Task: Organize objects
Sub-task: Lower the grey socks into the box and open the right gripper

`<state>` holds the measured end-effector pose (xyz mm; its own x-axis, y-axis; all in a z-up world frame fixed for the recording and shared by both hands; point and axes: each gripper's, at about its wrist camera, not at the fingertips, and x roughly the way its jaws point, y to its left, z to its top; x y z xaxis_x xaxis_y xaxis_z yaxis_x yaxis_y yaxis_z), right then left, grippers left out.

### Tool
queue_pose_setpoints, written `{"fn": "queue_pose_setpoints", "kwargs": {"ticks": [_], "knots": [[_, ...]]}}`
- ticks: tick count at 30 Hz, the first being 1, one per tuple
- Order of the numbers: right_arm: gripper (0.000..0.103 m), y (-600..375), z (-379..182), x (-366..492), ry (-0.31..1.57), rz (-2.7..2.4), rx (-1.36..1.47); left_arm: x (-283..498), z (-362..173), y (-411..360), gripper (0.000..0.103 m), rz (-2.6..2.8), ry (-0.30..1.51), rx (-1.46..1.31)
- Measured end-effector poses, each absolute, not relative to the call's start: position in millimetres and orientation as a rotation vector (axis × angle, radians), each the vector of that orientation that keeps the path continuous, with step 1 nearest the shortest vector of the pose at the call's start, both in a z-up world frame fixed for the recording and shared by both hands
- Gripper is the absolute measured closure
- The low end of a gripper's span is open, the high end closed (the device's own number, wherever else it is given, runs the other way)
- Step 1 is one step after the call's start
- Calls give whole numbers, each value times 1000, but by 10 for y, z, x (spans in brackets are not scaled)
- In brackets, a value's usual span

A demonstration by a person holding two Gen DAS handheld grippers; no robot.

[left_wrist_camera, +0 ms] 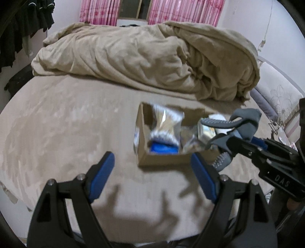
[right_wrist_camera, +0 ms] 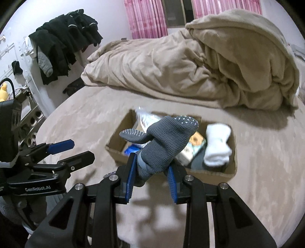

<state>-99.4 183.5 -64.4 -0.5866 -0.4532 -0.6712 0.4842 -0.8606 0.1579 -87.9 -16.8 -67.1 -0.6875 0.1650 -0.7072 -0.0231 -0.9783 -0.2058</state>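
Observation:
An open cardboard box sits on the beige bed. It holds silver snack packets, a blue item and a rolled white sock. My right gripper is shut on grey socks with white grip dots and holds them above the box's near side; they also show in the left wrist view. My left gripper is open and empty, just in front of the box; it also shows in the right wrist view.
A rumpled beige duvet fills the far half of the bed. Dark clothes hang at the left wall above a rack. Pink curtains are at the back. A pale headboard stands at the right.

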Motion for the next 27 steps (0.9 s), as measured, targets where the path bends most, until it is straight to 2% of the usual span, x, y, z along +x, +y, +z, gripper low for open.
{"fn": "queue_pose_setpoints", "kwargs": {"ticks": [9,20,27], "knots": [[71,1702,-693,-1347,73,-2415,998,-1184,-668,-307,19,2811,-293,-1176],[71,1531,-1176,-1815,66,-2383,1107,-1495,-959,-398,19,2791,-262,-1272],[70,1331,-1467,-1913,141,-2349,1156,-1548,-1103,-413,19,2776,-266,-1328]]}}
